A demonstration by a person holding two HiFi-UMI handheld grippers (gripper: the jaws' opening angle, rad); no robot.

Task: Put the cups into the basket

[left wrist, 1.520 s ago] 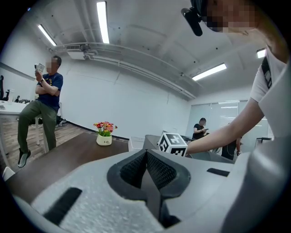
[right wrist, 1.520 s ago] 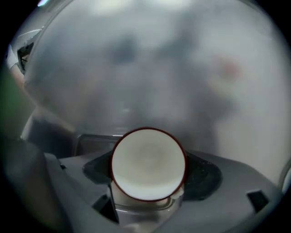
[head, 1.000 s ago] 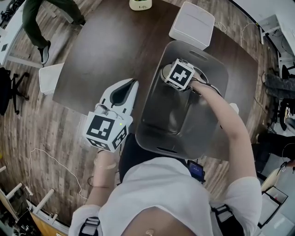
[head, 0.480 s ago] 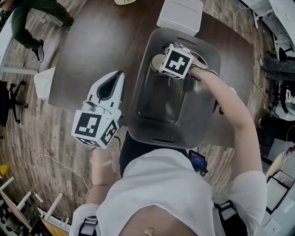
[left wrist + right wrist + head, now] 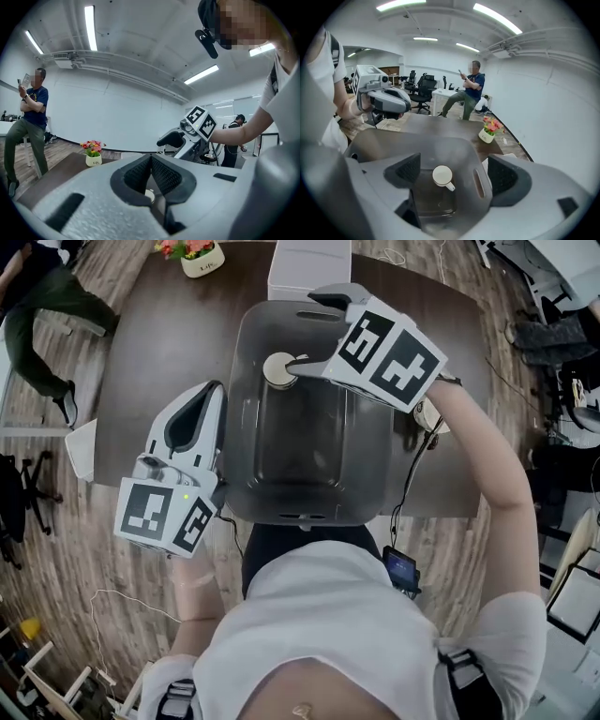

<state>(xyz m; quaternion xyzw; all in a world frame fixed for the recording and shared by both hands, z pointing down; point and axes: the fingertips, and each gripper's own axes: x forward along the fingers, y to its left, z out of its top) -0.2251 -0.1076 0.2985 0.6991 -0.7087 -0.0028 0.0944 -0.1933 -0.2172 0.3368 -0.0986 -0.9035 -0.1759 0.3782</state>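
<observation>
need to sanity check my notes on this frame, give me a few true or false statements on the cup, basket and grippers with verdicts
1. A white cup sits inside the grey basket. True.
2. The right gripper is shut on the cup. False: its jaws stand apart above the basket, clear of the cup.
3. The left gripper has its jaws together and holds nothing. True.
4. The flower pot is in the basket. False: it stands on the table, beyond the basket.
</observation>
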